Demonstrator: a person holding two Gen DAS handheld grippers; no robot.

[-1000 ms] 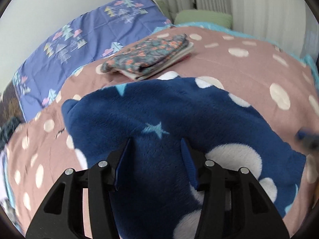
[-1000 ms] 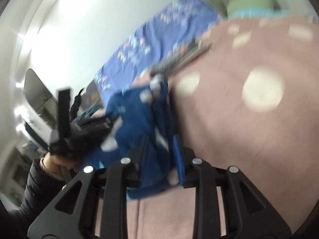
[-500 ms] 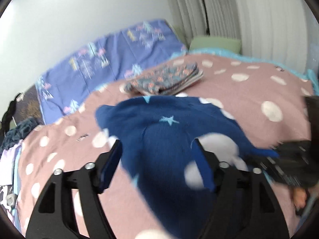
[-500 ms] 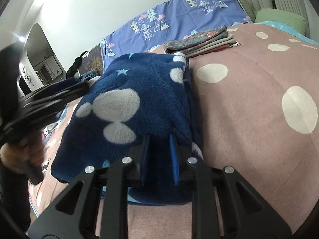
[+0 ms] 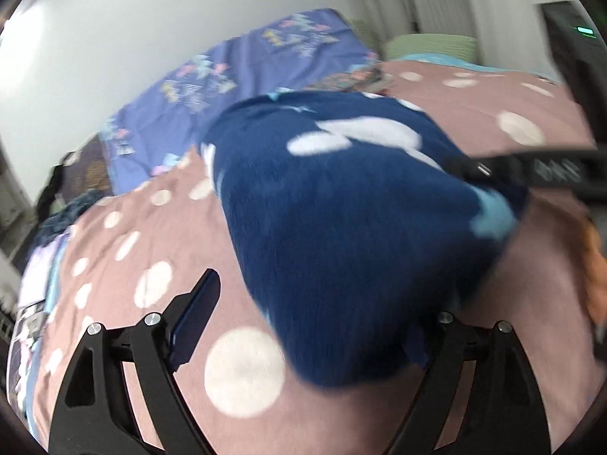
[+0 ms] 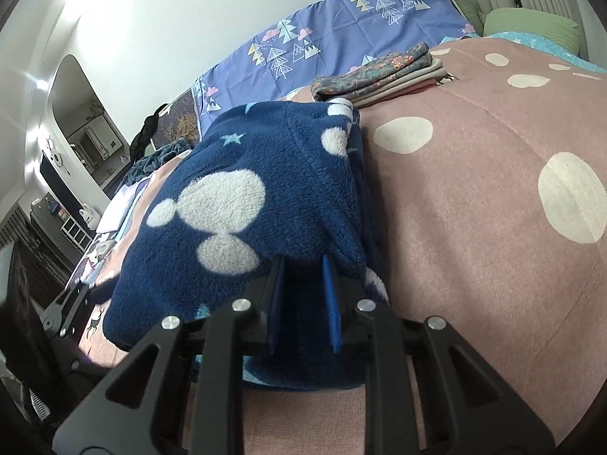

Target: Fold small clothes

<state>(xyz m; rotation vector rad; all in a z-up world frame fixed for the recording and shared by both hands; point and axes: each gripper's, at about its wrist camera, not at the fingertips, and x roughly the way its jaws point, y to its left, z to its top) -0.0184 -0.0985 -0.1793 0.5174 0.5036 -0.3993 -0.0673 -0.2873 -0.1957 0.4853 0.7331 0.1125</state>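
- the blue fleece garment (image 6: 242,204) lies on the pink polka-dot bedspread (image 6: 493,204), folded over on itself with the doubled edge running along its right side; white blobs and a small pale star show on the top layer
- right gripper (image 6: 301,265) points down at the near edge of the fleece; its jaws sit narrow and both blue pads (image 6: 329,295) are pushed into the pile, so it looks clamped on the fleece's near edge
- left gripper (image 5: 303,326) is a blurry mess in its own camera; jaws are spread wide and opening right now; the left finger (image 5: 197,314) stands clear over bare bedspread (image 5: 159,235); the right finger is buried behind the near corner of the fleece (image 5: 341,227), so I can't say if that one touches cloth; nothing looks pinched
- from the left camera the right gripper (image 5: 531,167) shows as a dark bar lying against the far right side of the fleece
- from the right camera a bit of the left gripper (image 6: 64,303) peeks in at the lower left, just beside the fleece's left corner
- behind the fleece, further up the bed, there's a folded stack of clothes (image 6: 379,72) with a grey floral piece on top; apart from the fleece, not touching it as far as I can see
- a purple sheet with little tree prints (image 6: 334,38) hangs along the wall side; a green pillow (image 6: 531,26) sits at the far end of the bed
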